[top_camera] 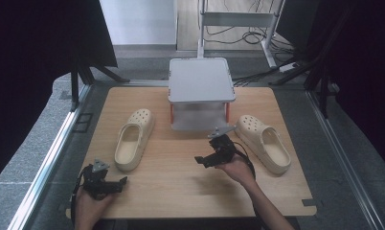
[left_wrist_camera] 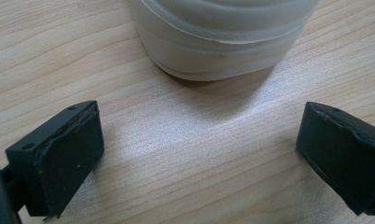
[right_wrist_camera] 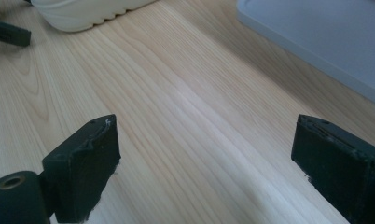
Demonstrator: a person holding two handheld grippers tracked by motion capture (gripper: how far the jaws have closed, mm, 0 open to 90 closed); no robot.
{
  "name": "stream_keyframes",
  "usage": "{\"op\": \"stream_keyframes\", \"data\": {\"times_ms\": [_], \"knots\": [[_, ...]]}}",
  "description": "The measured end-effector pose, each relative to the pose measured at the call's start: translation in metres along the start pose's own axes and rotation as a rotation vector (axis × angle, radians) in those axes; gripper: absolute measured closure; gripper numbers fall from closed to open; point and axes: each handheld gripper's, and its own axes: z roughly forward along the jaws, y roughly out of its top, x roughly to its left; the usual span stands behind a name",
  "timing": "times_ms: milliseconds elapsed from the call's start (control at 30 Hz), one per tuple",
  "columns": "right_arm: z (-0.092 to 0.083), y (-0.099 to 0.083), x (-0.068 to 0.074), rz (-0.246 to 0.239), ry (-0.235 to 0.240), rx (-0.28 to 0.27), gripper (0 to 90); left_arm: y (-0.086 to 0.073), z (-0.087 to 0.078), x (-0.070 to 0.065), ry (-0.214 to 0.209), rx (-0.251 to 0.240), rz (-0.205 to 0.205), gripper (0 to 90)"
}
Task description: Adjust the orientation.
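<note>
Two cream clogs lie on the wooden table (top_camera: 181, 191). The left clog (top_camera: 133, 139) points away from me, and its heel (left_wrist_camera: 223, 37) rises just beyond my left gripper (left_wrist_camera: 209, 154). That gripper (top_camera: 121, 182) rests open near the front left corner, with bare wood between its jaws. The right clog (top_camera: 265, 143) lies at the right, angled toward the back left. My right gripper (top_camera: 200, 160) hovers mid-table to the left of it, pointing left, open and holding nothing (right_wrist_camera: 213, 163). The left clog's sole (right_wrist_camera: 83, 11) shows far off in the right gripper view.
A grey two-tier shelf (top_camera: 200, 79) with orange posts stands at the back middle of the table; its lower tray (right_wrist_camera: 325, 32) edges into the right gripper view. Black curtains flank the table, and cables lie on the floor behind.
</note>
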Motion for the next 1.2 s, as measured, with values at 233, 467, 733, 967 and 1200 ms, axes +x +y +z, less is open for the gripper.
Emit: {"op": "stream_keyframes", "data": {"times_ms": [233, 467, 733, 967, 1200], "knots": [[0.021, 0.026, 0.009, 0.005, 0.033, -0.012, 7.3, 0.0, 0.0, 0.0, 0.001, 0.0, 0.002, 0.5], [0.042, 0.053, 0.018, 0.009, 0.063, -0.009, 7.6, 0.0, 0.0, 0.0, 0.001, 0.0, 0.002, 0.6], [0.067, 0.082, 0.028, 0.02, 0.071, -0.005, 11.3, 0.0, 0.0, 0.0, 0.0, 0.0, 0.002, 0.5], [0.092, 0.108, 0.039, 0.016, 0.068, 0.004, 13.4, 0.0, 0.0, 0.0, -0.001, 0.0, 0.004, 0.5], [0.114, 0.129, 0.047, 0.032, 0.073, 0.003, 16.8, 0.0, 0.0, 0.0, -0.002, 0.0, 0.005, 0.6]]}}
